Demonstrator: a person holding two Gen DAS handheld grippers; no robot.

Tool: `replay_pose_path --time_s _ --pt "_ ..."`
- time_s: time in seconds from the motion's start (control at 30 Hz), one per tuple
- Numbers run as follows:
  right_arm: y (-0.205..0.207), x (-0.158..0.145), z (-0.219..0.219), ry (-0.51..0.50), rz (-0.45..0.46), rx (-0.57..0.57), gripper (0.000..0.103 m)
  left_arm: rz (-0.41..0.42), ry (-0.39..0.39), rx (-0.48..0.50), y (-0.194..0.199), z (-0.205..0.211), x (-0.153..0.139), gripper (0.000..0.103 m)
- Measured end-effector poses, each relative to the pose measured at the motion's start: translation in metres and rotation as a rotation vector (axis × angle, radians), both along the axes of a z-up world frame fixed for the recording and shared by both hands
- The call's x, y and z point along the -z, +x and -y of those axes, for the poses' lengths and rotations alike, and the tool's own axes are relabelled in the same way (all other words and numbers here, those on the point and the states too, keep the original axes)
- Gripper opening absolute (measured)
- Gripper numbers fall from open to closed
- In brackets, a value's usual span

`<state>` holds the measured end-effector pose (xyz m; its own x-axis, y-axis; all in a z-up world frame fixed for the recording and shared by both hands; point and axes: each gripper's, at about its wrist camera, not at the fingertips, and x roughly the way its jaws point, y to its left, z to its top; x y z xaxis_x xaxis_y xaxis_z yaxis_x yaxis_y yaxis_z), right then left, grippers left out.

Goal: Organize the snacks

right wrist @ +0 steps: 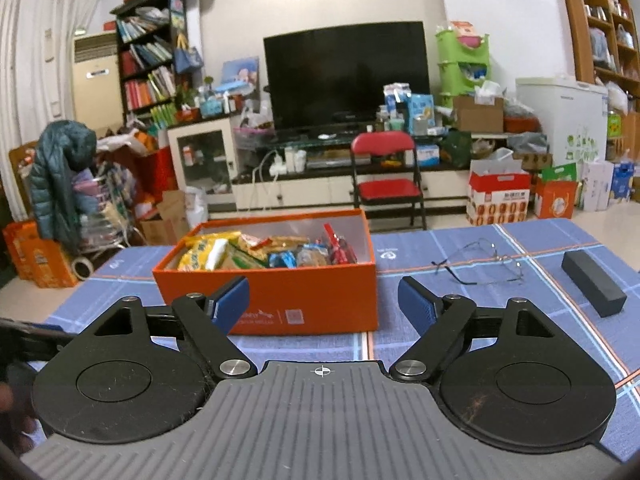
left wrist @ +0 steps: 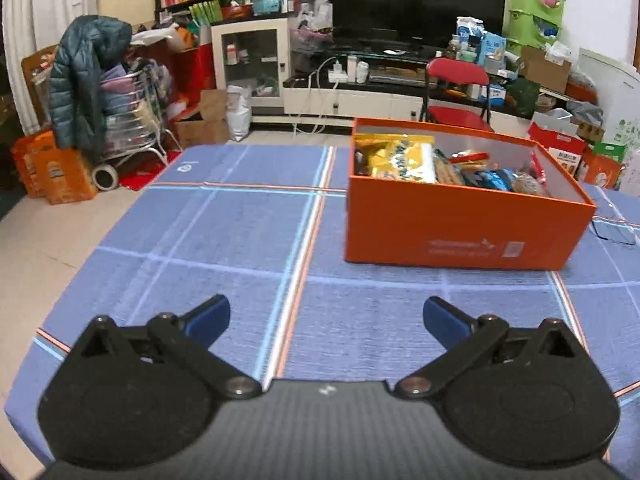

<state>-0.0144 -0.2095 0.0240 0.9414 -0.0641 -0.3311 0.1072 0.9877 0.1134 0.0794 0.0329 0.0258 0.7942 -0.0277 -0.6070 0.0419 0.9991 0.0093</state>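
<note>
Both claws, left (left wrist: 326, 320) and right (right wrist: 323, 300), hang apart and empty, apparently since snacks (right wrist: 264, 250) already fill the box (right wrist: 280, 300).

Orange box (right wrist: 280, 300) on blue plaid tablecloth (left wrist: 224, 232) (orange-white stripes).

both views are evenly lit by soft indoor light from above, with no hard shadows; only a faint dark band sits under the orange box (left wrist: 460, 232) on the table (left wrist: 224, 240). the television (right wrist: 346, 74) screen is dull black with weak reflections. fisheye bending is strong: the table's edges and plaid lines curve, and the curtain (right wrist: 24, 60) and bookshelf (right wrist: 600, 24) lean at the frame sides, with dark vignetting in the corners. the left wrist view is softer, with slight blur on the box print and the snack packets (left wrist: 404, 158). the right wrist view is sharper, though a smeared dark shape blurs its lower left edge.
</note>
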Motion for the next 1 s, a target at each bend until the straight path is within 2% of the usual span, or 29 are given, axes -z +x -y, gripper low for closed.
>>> replay_pose_path --time_s 0.17,0.33,0.47,0.67,0.8,0.9,1.0 --pt "0.018 0.003 -0.003 0.024 -0.019 -0.004 0.073 0.014 -0.055 -0.006 0.004 -0.007 -0.001 0.102" --pt "0.027 0.009 -0.019 -0.026 -0.042 -0.022 0.073 0.017 -0.007 0.005 0.007 -0.001 -0.001 0.102" --pt "0.031 0.008 -0.037 -0.091 -0.079 -0.024 0.077 0.028 0.032 0.001 0.005 0.009 -0.004 0.102" --pt "0.025 0.012 -0.05 -0.144 -0.13 -0.039 0.08 -0.007 0.013 0.004 0.004 0.015 -0.002 0.102" --pt "0.036 -0.006 -0.054 -0.126 -0.164 -0.016 0.083 0.036 0.022 -0.001 0.001 0.021 -0.013 0.102" --pt "0.045 -0.029 -0.065 -0.161 -0.125 0.033 0.09 0.095 0.023 -0.019 -0.003 0.02 -0.027 0.102" --pt "0.049 -0.035 -0.067 -0.118 -0.133 0.047 0.091 0.117 0.019 -0.034 -0.003 0.018 -0.033 0.102"
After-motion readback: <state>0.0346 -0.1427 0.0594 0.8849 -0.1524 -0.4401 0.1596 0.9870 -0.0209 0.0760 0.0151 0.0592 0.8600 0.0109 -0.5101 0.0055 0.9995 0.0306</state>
